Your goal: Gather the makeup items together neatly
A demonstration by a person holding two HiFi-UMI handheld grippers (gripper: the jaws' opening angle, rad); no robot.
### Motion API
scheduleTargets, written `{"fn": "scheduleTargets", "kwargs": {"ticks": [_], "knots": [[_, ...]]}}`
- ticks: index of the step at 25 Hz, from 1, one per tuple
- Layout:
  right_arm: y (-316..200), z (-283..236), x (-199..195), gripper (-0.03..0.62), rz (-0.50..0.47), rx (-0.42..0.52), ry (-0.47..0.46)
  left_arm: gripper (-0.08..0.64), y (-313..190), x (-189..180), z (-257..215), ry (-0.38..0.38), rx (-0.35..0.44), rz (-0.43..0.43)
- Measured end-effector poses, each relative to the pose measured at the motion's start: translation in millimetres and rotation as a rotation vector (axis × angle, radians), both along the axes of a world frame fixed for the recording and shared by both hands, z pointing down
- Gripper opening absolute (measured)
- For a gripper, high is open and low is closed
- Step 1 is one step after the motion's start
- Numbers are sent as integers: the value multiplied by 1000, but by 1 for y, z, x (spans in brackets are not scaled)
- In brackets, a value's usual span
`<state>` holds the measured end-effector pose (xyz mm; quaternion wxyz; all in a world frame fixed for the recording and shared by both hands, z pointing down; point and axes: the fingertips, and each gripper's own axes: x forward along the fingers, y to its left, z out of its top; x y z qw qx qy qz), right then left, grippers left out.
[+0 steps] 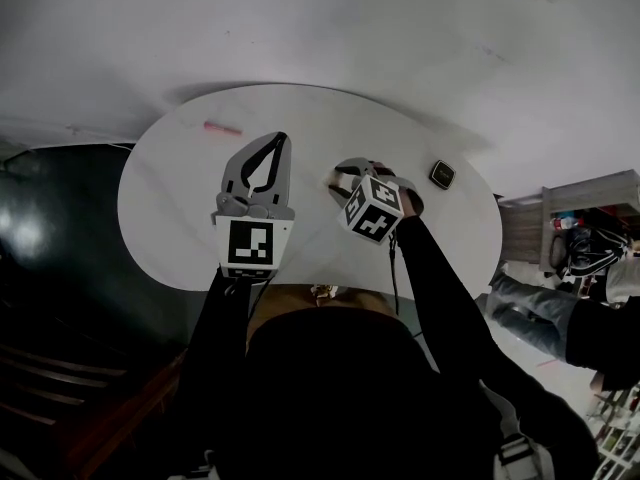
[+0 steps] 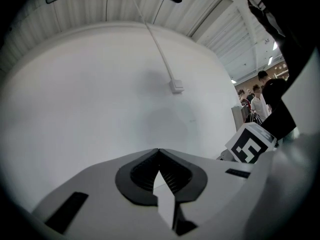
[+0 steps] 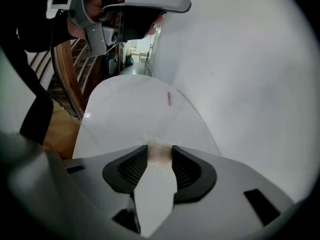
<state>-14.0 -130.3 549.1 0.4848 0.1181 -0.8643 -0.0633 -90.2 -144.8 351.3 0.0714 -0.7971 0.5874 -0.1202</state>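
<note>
From the head view, the white round table [image 1: 165, 223] bears a pink stick [image 1: 222, 127] on its far left part and a small dark compact [image 1: 442, 175] near its right rim. The left gripper [image 1: 281, 136] is held over the table's middle with its jaws pressed together. The right gripper [image 1: 345, 176] is just right of the table's middle and tilts down toward the tabletop. In the left gripper view, the left gripper [image 2: 159, 151] has its tips meeting with nothing between them. It faces a pale wall beyond the table, and the right gripper's marker cube [image 2: 251, 145] shows at the right. In the right gripper view, the right gripper [image 3: 160, 147] pinches a small pale speckled item [image 3: 159, 156] between its pads above the table [image 3: 125, 119]. The pink stick [image 3: 168, 98] lies farther along the tabletop, and the left gripper [image 3: 135, 4] shows at the upper left.
</note>
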Motion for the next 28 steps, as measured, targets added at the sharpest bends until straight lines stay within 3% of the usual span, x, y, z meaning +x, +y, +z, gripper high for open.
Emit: {"fn": "scheduleTargets", "kwargs": {"ticks": [4,15,23,28], "knots": [[-10,17,-17,167,-55,-25,34,15,-3,-8,10,4,-25,-14],[-44,96,-45,173,-250,-89,239,15,-2,-51,39,25,-95,-79],[-46,103,-53,188,-343,-123,233,15,-2,-77,53,28,-133,-123],[-55,98,-55,213,-317,-95,207,15,-6,-72,57,25,-137,-108]]}}
